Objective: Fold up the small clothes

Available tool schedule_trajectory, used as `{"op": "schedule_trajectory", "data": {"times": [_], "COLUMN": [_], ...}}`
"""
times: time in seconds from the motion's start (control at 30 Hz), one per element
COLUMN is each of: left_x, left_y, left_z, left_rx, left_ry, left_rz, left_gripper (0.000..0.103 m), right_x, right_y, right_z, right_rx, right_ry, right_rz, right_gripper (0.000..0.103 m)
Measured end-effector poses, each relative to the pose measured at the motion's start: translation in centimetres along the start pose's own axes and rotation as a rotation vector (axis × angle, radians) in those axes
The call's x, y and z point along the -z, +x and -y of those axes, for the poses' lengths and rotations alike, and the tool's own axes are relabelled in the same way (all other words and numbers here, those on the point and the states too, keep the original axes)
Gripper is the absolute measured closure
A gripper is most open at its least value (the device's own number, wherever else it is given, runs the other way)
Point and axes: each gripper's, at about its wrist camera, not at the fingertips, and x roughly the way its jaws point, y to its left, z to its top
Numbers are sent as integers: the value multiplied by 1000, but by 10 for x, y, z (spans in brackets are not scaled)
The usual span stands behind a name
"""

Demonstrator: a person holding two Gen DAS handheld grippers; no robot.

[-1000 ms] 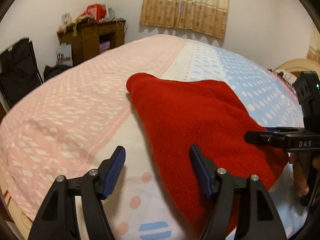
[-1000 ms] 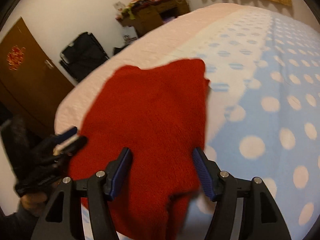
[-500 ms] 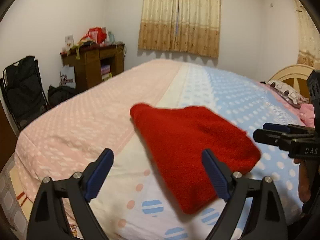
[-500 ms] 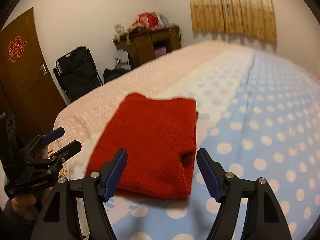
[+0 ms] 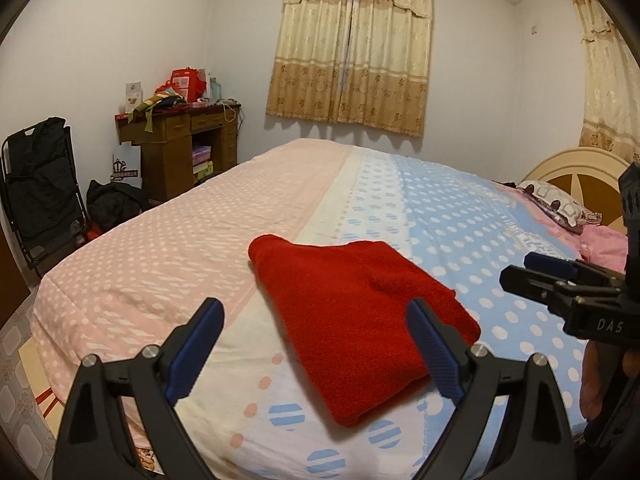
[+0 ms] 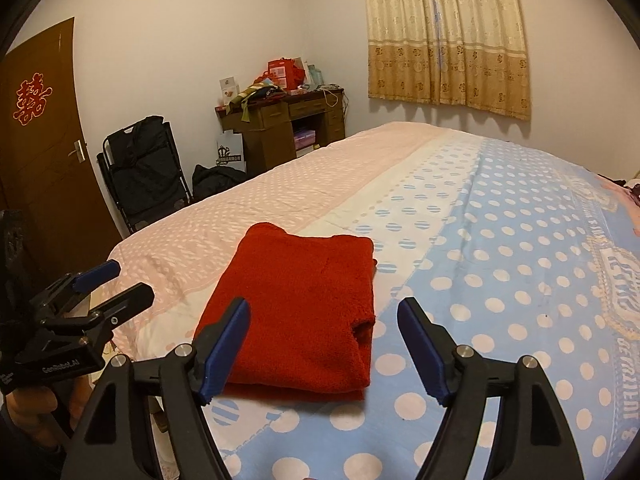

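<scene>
Left wrist view: the left claw (image 5: 316, 344) stands wide and holds nothing. The red cloth (image 5: 360, 316) lies folded on the bed (image 5: 180, 248), just ahead of the claw and a little to its right; the right finger overlaps the cloth's near edge in the picture. The cloth's long axis runs away from the claw, slanting toward its left. The right claw (image 5: 532, 270) shows at the far right, apart from the cloth; its gape cannot be told here.

Right wrist view: the right claw (image 6: 324, 344) is wide and empty. The cloth (image 6: 296, 308) sits straight ahead between the fingers' lines, leaning to the claw's left side. The left claw (image 6: 114, 282) hangs further left, clear of the cloth, jaws apart. Judged so, the fold looks finished; both claws lie about equally near.
</scene>
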Motion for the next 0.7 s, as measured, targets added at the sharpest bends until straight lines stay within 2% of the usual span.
{"op": "schedule_trajectory", "data": {"times": [0.7], "left_x": [2], "left_y": [-2], "left_z": [5], "left_rx": [-3], "left_ry": [8], "left_rz": [-7], "left_gripper": [8], "right_x": [5], "right_y": [-8], "right_z": [4], "right_rx": [25], "right_ry": [21], "right_rz": [6], "right_gripper": [23]}}
